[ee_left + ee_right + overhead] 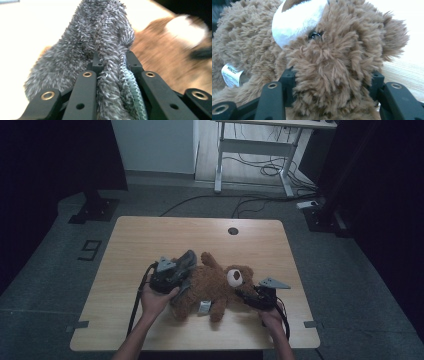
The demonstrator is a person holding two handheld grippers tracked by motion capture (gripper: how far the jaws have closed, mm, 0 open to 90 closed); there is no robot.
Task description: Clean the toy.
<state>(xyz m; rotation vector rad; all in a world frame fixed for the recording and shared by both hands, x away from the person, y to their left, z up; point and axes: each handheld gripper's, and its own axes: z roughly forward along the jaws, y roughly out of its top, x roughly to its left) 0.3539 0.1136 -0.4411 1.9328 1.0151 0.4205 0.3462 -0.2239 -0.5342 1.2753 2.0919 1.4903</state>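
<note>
A brown teddy bear (210, 287) lies on its back across the wooden table (150, 235), head with white muzzle (235, 277) toward the right. My left gripper (176, 274) is at the bear's left side, shut on a grey fuzzy cloth (186, 262). In the left gripper view the cloth (100, 42), with a green knitted edge (132, 90), stands up between the jaws of that gripper (112, 61), the bear (162, 57) blurred behind. My right gripper (332, 75) grips the bear's head (337, 55), one jaw on each side; the same gripper (247, 294) sits at the head.
A white label (231, 75) hangs from the bear's body (204, 307). The tabletop has a round cable hole (233, 231) at its far edge. Behind the table stand a white desk frame (250, 150) and floor cables (260, 200). A "9" (90, 250) marks the floor at the left.
</note>
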